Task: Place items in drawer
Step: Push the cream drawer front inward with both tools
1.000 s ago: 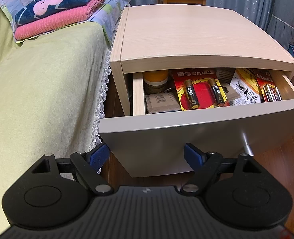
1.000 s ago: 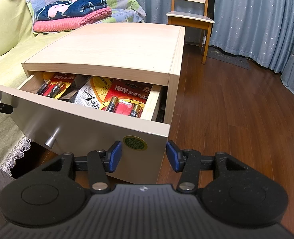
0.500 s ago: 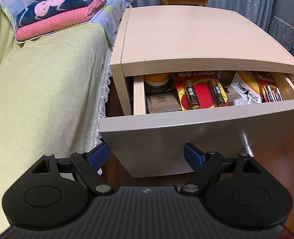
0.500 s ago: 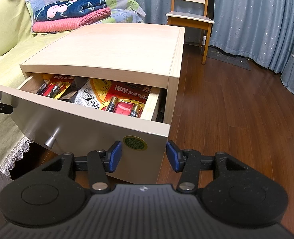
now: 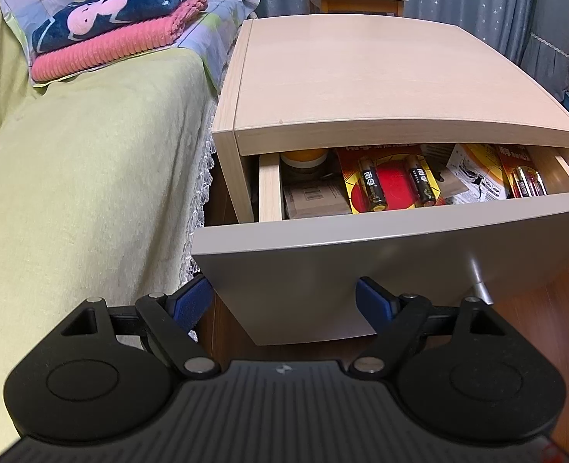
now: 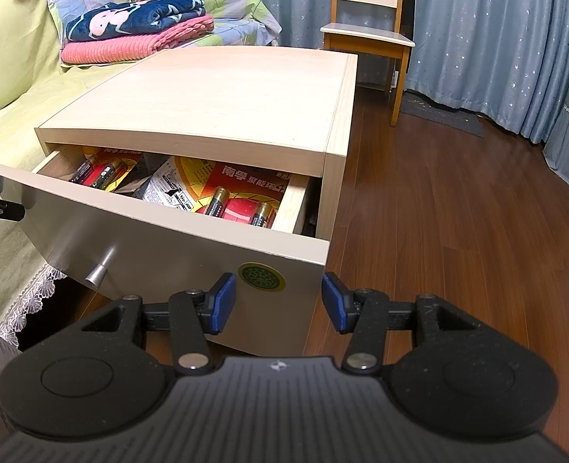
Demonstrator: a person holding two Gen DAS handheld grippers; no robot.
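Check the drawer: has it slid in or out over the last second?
Yes. The drawer has slid inward: the nightstand top now covers more of the battery packs than a second ago, though a gap remains open.

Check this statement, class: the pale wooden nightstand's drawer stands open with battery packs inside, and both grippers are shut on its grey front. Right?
Not quite. The left gripper and right gripper are open, holding nothing, as both wrist views show. The pale wooden nightstand's drawer is open, red-and-yellow battery packs inside.

Your left matte black plastic gripper (image 5: 282,303) shows ribbed housing, two round discs, silver pivot screws and blue finger pads (image 5: 190,303). Your right matte black plastic gripper (image 6: 278,303), its twin, wears light dust speckles, with a small logo beside its ribs.
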